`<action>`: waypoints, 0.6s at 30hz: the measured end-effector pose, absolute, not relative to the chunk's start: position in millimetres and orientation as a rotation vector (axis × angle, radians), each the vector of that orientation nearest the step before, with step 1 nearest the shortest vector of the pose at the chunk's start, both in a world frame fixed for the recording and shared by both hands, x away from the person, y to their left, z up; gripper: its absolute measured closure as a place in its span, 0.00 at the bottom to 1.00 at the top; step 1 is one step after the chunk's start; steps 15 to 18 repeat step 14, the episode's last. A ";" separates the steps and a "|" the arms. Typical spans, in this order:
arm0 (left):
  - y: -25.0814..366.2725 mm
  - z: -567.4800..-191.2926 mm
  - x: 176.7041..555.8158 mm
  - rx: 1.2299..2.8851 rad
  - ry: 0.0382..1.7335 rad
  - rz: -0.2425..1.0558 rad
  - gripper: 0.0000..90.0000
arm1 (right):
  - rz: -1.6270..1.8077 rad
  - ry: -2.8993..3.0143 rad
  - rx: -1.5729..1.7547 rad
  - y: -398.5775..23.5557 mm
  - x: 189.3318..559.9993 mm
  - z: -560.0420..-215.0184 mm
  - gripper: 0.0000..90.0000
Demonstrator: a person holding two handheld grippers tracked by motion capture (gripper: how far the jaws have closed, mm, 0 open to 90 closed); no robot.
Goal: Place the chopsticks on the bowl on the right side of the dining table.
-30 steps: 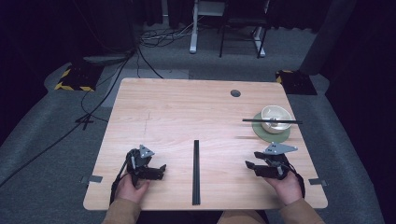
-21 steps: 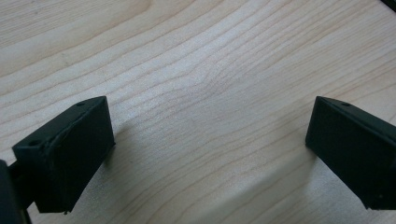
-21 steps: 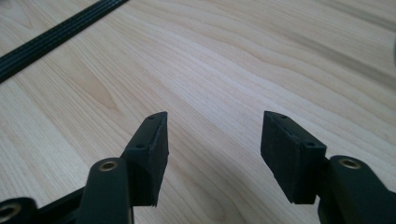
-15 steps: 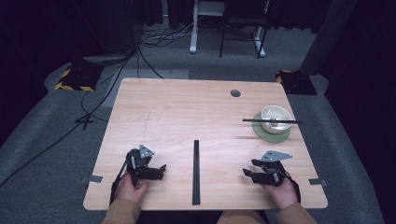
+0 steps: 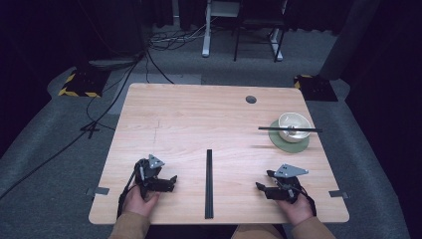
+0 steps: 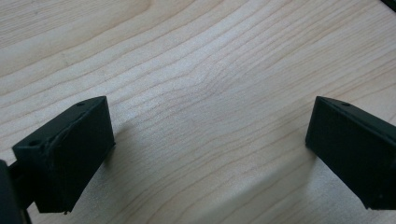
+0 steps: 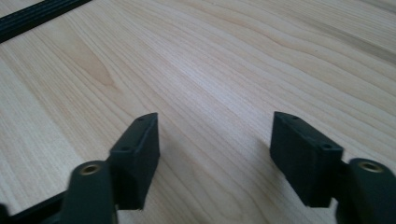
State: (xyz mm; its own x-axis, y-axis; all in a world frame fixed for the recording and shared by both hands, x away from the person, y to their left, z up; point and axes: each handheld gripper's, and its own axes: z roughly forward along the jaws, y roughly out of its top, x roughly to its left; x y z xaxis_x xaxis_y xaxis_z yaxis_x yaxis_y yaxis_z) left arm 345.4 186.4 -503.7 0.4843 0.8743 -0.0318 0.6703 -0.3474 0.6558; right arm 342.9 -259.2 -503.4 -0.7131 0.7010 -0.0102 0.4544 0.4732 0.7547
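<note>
Right gripper (image 5: 264,188): we see it at the lower right of the high view, in the person's right hand (image 5: 293,206), resting low over the table (image 5: 199,119). Its jaws stand wide apart and have just been opening, with nothing but bare wood between them in the right gripper view (image 7: 212,158).
Left gripper (image 5: 166,183): we find it at the lower left of the high view, in the left hand (image 5: 137,199). It is released too; in the left gripper view (image 6: 210,144) the two black jaws sit far apart at the frame's edges, with only wood grain between them.
Black strip (image 5: 209,183): it lies flat between the two grippers, in the lower middle of the high view, running from near the table's front edge upward. We see it apart from both grippers. Its end also crosses the upper left corner of the right gripper view (image 7: 32,18).
Bowl (image 5: 293,124): a pale bowl stands on a green plate (image 5: 281,143) in the right middle of the high view, well above the right gripper.
Chopsticks (image 5: 271,128): dark sticks lie level across the bowl's rim, sticking out on both sides.
Hole (image 5: 251,99): a small dark round cap sits near the table's far edge, upper right of centre.
Floor (image 5: 50,164): grey carpet around the table, with cables (image 5: 99,119) trailing at the left.
</note>
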 end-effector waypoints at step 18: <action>185.9 -503.8 346.2 2.123 1.268 0.437 0.01 | 1.073 2.428 0.983 -257.8 350.5 -504.1 0.18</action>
